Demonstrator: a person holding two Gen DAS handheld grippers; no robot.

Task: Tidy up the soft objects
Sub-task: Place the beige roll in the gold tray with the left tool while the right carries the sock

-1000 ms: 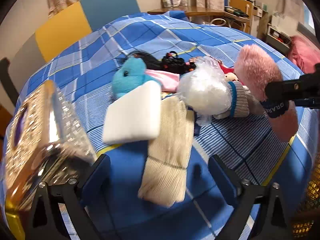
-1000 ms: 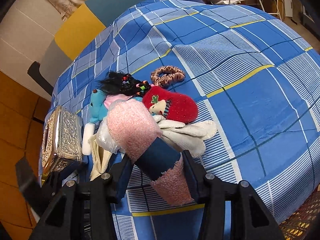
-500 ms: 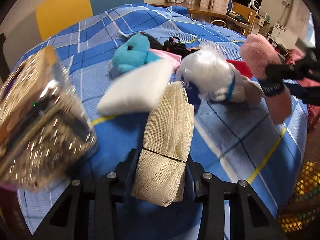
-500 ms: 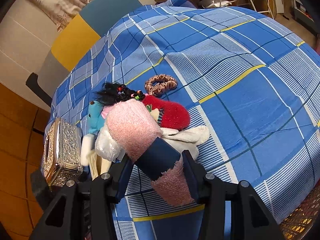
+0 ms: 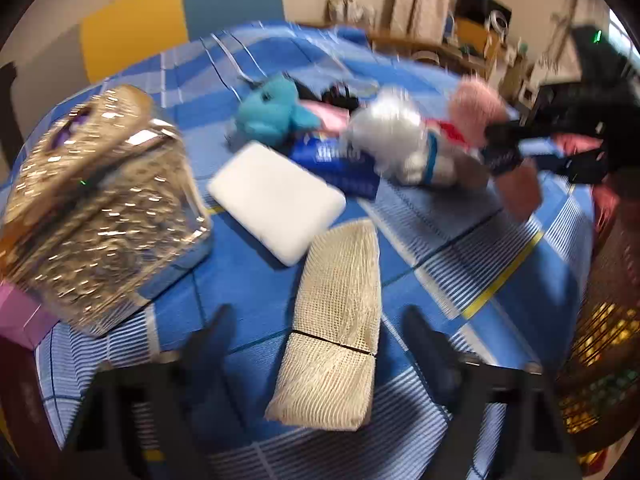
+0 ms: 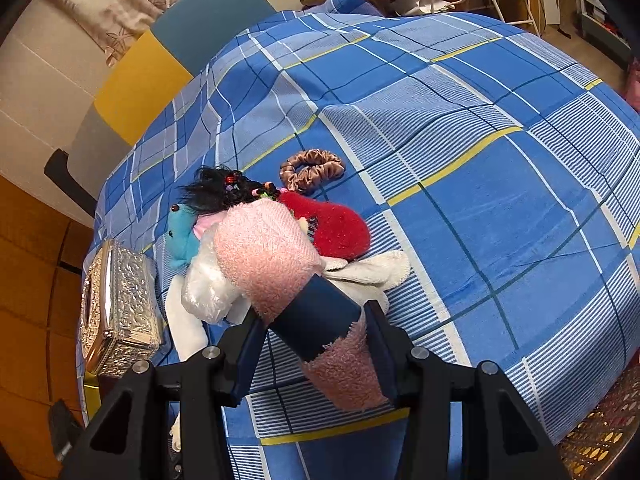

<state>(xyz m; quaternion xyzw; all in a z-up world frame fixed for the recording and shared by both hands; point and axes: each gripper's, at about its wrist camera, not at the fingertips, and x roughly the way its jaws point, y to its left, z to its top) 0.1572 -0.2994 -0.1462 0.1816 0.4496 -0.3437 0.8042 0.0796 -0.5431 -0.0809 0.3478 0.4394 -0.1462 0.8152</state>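
Note:
On the blue plaid bedspread (image 6: 500,208) lies a folded cream mesh cloth (image 5: 336,320). It sits between the fingers of my left gripper (image 5: 316,316), whose jaws are opening and stand clear of both its sides. My right gripper (image 6: 314,320) is shut on a rolled pink towel (image 6: 268,256) with a navy band and holds it above the pile. The pile holds a teal plush (image 5: 272,112), a white foam pad (image 5: 276,200), a clear plastic bag (image 5: 388,128), a red sock (image 6: 336,228), a white sock (image 6: 372,268), black hair (image 6: 216,192) and a brown scrunchie (image 6: 312,170).
A silver embossed box (image 5: 100,200) stands at the bed's left edge, with a pink box (image 5: 20,312) below it. A woven basket (image 6: 600,432) is off the bed's near right corner. A yellow and blue headboard (image 6: 208,28) and a desk stand behind.
The left gripper closed on the cream cloth, drew it away from the pile toward the near edge, and has now spread its jaws off it. The right gripper keeps holding the towel in place.

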